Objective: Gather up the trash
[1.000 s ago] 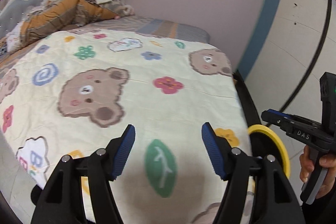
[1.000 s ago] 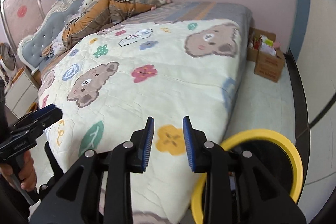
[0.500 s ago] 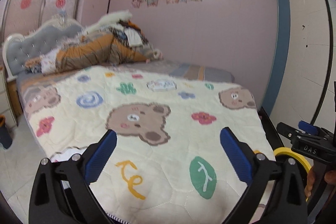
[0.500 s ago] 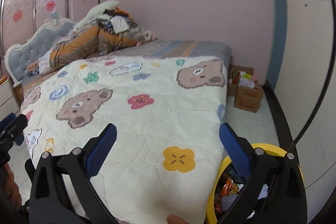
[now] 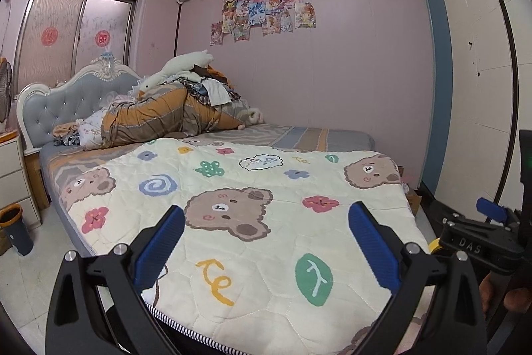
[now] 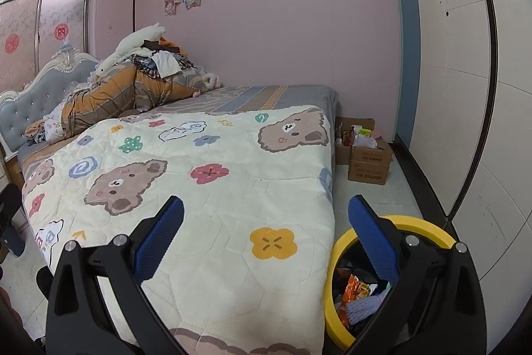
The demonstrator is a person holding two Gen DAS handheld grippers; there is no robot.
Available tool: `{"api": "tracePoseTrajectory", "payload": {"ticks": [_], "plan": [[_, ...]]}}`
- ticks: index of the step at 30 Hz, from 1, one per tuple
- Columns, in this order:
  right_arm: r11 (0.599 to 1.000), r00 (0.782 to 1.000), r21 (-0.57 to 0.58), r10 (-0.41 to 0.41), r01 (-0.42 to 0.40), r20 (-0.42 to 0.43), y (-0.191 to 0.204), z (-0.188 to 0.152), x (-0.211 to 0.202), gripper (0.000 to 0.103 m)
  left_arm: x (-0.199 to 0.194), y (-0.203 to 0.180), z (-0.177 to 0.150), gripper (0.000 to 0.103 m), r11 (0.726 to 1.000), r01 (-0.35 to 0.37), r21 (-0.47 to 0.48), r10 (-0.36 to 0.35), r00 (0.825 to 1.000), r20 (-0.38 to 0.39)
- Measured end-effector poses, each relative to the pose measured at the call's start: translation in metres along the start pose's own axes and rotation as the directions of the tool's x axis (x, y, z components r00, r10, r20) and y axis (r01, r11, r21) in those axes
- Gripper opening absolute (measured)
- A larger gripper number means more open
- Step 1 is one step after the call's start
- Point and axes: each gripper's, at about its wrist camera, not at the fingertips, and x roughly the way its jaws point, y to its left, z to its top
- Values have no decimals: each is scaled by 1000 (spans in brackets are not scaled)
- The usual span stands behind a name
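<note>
Both tongs are standing wide apart with nothing between the pads, having just been opening. Left tongs point(image 5: 266, 242) are hovering over the foot end of the bed, above the quilt point(image 5: 252, 198) with bears and flowers. Right tongs point(image 6: 266, 235) are hanging over the quilt's right edge and the bin point(image 6: 335, 258), a yellow-rimmed one sitting on the floor just beside the bed's foot corner. Trash point(image 6: 357, 296) is lying inside the bin: an orange wrapper, a pale netted piece, other bits too dark to identify. In the left view the right tongs point(image 5: 488, 222) are showing at the right edge, a hand point(image 5: 508, 291) gripping the handle below, with a sliver of the bin rim behind. Boxes point(image 6: 367, 158) with packets are sitting on the floor by the far wall, well apart from the bin. Bedding and clothes point(image 5: 173, 108) are piling up against the headboard.
</note>
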Motion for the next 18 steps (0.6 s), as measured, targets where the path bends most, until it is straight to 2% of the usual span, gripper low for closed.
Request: {"api": "tracePoseTrajectory", "payload": {"ticks": [18], "plan": [[1000,998,16,17,-16,-53,2,-15,7,95,2,3,-7,95,1000,5,-29,-5,1000,-21]]}}
